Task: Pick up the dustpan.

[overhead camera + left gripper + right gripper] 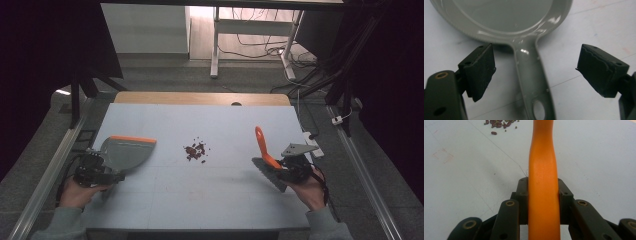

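A grey dustpan (127, 151) with an orange front lip lies on the left of the pale blue table (200, 120). Its grey handle (532, 82) runs between the jaws of my left gripper (535, 68), which stand wide open, apart from it on both sides. A small brush with an orange handle (262, 147) and grey bristles is on the right side. My right gripper (543, 192) is shut on that orange handle (543, 182). A small pile of dark red beans (196, 150) lies in the middle of the table, seen also as beans (499, 123) in the right gripper view.
The table's wooden far edge (200, 97) sits at the back. Metal rails (55, 165) run along both sides of the table. A white desk frame (216, 45) and cables stand on the floor beyond.
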